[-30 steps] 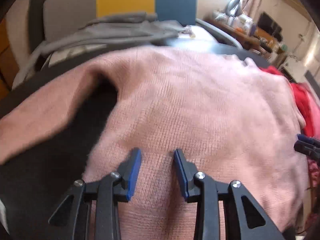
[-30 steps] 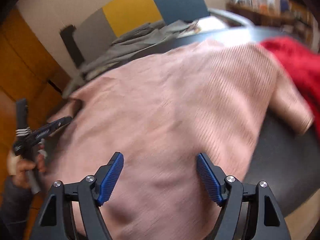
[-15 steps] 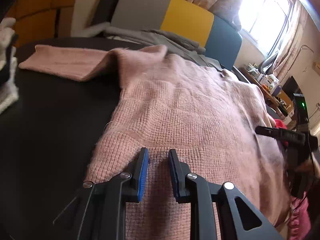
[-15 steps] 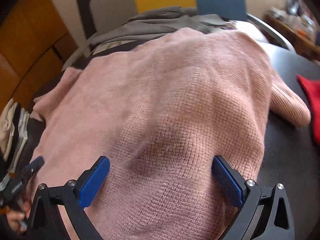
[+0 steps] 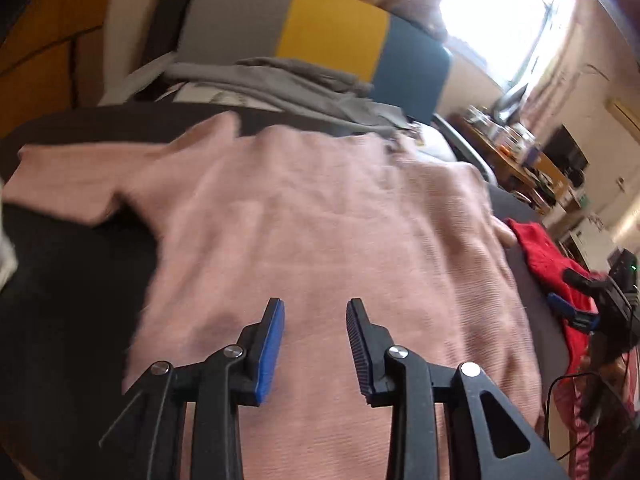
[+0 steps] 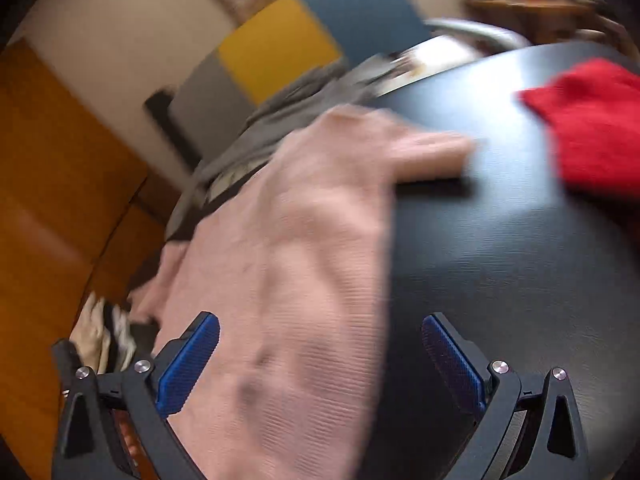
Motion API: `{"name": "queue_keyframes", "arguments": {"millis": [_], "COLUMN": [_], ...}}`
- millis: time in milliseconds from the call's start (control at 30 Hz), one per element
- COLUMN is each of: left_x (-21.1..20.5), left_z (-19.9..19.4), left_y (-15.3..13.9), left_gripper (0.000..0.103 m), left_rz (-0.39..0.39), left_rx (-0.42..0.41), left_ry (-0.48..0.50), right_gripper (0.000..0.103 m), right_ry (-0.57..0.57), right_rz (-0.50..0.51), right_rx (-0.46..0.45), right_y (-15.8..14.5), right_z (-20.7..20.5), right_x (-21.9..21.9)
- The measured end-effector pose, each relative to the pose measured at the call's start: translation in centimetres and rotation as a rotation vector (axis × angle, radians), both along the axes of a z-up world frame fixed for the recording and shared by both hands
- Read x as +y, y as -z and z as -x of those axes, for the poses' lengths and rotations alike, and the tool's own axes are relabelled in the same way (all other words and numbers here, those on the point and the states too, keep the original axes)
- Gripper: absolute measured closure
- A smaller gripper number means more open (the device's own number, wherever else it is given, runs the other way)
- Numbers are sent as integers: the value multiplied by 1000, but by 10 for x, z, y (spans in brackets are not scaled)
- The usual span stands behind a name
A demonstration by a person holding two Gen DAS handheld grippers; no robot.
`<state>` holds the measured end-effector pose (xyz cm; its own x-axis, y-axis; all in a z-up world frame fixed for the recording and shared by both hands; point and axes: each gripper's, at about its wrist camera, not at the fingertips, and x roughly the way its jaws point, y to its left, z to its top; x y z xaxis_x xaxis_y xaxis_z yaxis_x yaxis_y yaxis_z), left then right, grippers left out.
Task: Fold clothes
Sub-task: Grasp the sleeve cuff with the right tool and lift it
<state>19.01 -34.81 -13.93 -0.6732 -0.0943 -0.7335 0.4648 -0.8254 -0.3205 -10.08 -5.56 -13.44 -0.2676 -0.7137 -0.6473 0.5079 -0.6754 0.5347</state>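
My left gripper [image 5: 316,312] hangs over the pink sweater [image 5: 320,232] spread flat on the dark table [image 6: 500,240], its jaws just parted a little and gripping nothing. My right gripper [image 6: 320,344] gapes wide and empty across the sweater's edge, near a red garment [image 6: 592,128].

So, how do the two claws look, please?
Both are alike. The left claw and the right claw have black plastic frames with triangular cut-outs, silver round screws at the joints, and blue ribbed pads on the inner faces of the fingers. No markings or sleeves show.
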Motion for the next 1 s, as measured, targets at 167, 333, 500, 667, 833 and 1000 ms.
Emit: {"name": "queue_keyframes", "arguments": {"millis": [167,333,500,667,833,1000], "left_x": [30,67,75,57,53,52], "left_z": [53,113,141,123,105,94], "left_y": [-24,-37,2,44,46,50], "left_gripper": [70,69,69,69,69,69], "left_rz": [12,63,1,-70,-95,-128], "left_rx": [36,49,-45,-84,-49,-25], "left_ry": [151,304,309,236,231,215], "right_gripper": [26,26,26,92,93,93], "right_ry": [145,230,194,79,-62,-2], "right_rz": [-12,15,-19,-222,-478,-608], "right_rx": [-24,-86,-93,52,408,689], "right_y": [-2,15,37,32,-18,-102], "right_z": [46,100,138,135,93,63], "right_x": [27,27,-12,-58,-86,-66]}}
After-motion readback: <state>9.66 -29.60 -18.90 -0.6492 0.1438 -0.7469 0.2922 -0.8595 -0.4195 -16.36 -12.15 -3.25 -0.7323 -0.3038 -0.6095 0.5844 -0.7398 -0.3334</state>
